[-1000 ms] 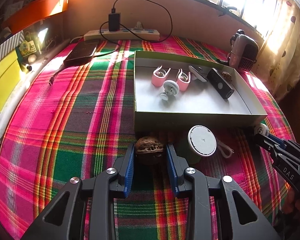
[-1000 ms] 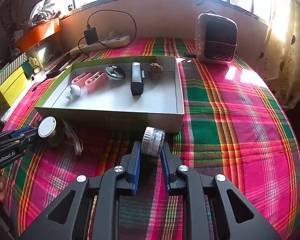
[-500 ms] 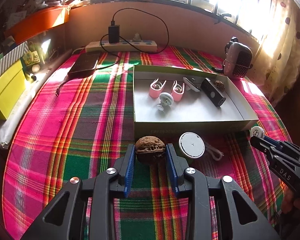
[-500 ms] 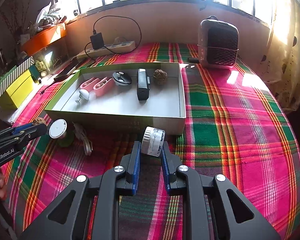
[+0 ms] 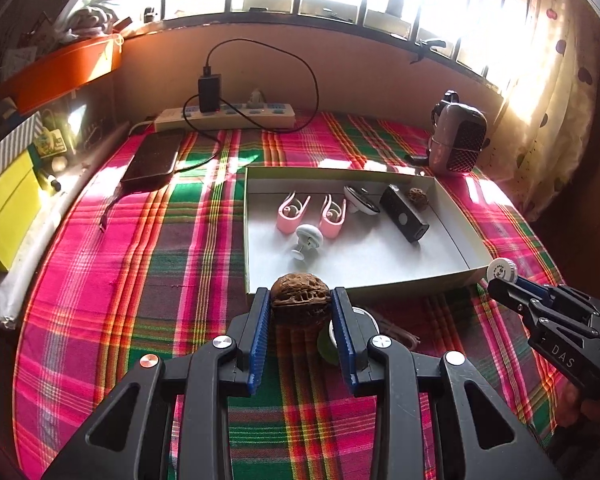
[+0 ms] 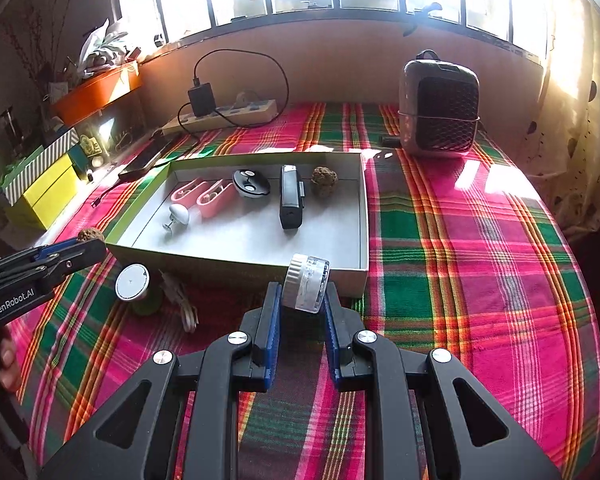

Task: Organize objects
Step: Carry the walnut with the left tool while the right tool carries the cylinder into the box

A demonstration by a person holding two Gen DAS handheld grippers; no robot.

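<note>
My left gripper (image 5: 301,304) is shut on a brown walnut (image 5: 301,301) and holds it above the cloth, just short of the near wall of the open box (image 5: 476,258). The right gripper (image 6: 303,292) is shut on a small clear jar with a white ribbed lid (image 6: 306,282), lifted at the box's (image 6: 364,216) near right corner. Inside the box lie two pink clips (image 5: 312,214), a white knob (image 5: 307,236), a black bar-shaped device (image 5: 404,218), a dark oval gadget (image 6: 251,183) and a second walnut (image 6: 324,176).
A green pot with a white round lid (image 6: 132,283) and a coiled white cord (image 6: 182,306) lie on the plaid cloth in front of the box. A small heater (image 6: 440,108), a power strip (image 5: 224,116), a phone (image 5: 152,160) and yellow boxes (image 5: 4,200) stand around the edges.
Both grippers have risen with their loads, so the scene has dropped away; the walnut now shows against the box's near wall. Neither grip has changed.
</note>
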